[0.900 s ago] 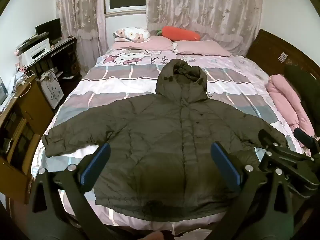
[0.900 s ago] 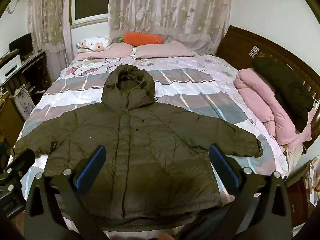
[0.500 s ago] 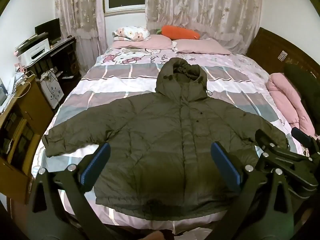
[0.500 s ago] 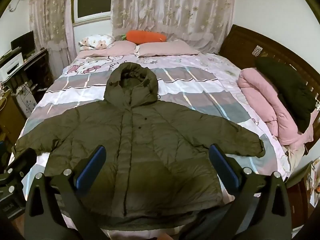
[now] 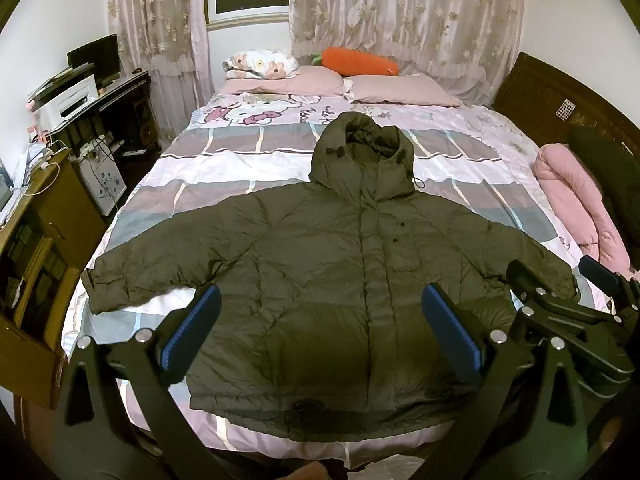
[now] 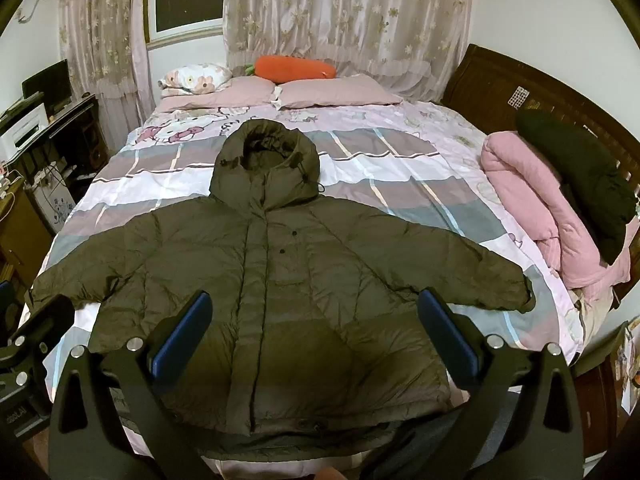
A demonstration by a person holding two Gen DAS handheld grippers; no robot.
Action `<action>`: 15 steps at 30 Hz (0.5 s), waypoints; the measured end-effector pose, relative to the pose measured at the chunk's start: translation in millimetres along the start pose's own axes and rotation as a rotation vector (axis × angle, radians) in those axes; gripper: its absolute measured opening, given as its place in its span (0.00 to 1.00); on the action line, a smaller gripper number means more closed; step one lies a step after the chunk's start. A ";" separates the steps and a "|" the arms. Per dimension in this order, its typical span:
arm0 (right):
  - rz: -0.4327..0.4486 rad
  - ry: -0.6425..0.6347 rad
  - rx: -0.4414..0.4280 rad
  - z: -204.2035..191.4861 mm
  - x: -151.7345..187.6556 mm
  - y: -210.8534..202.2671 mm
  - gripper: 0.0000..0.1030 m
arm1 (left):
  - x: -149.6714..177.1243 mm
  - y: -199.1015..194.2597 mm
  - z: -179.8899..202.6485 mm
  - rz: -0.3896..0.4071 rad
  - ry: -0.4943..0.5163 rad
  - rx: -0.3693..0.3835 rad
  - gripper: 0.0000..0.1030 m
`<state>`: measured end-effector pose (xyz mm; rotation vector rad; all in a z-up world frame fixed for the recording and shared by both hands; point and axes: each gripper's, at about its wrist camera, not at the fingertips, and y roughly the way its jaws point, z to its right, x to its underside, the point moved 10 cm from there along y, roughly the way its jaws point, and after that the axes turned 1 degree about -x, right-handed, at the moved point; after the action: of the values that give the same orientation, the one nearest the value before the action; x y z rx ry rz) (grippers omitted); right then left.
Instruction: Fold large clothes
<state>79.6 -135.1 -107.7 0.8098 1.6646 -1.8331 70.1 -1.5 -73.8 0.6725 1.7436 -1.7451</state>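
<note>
An olive hooded puffer jacket (image 5: 320,272) lies flat and face up on the bed, sleeves spread to both sides, hood toward the pillows; it also shows in the right wrist view (image 6: 280,280). My left gripper (image 5: 320,332) is open and empty, held above the jacket's hem. My right gripper (image 6: 312,336) is open and empty, also above the hem. The right gripper shows at the right edge of the left wrist view (image 5: 560,300), near the jacket's right cuff.
The bed (image 5: 248,160) has a pink-grey patterned cover, pillows and an orange carrot cushion (image 5: 356,62) at the head. A rolled pink quilt (image 6: 532,200) with a dark garment (image 6: 580,176) lies at the right. A desk and wooden cabinet (image 5: 44,216) stand left.
Both grippers have drawn back and up slightly, so the jacket sits a little lower and fuller in view. The jacket has not moved.
</note>
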 end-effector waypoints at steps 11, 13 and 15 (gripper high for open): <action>-0.006 -0.001 -0.001 -2.6 2.9 4.0 0.99 | 1.1 -0.5 -0.3 -0.004 -0.002 0.000 0.98; -0.007 -0.003 -0.001 -4.7 8.2 6.2 0.99 | 4.6 4.4 0.3 -0.005 0.000 0.000 0.98; -0.009 -0.002 -0.002 -5.5 11.1 7.2 0.99 | 6.3 4.9 1.4 -0.006 -0.001 -0.001 0.98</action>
<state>77.7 -130.2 -121.0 0.8007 1.6713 -1.8369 69.2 -3.1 -81.7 0.6673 1.7473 -1.7484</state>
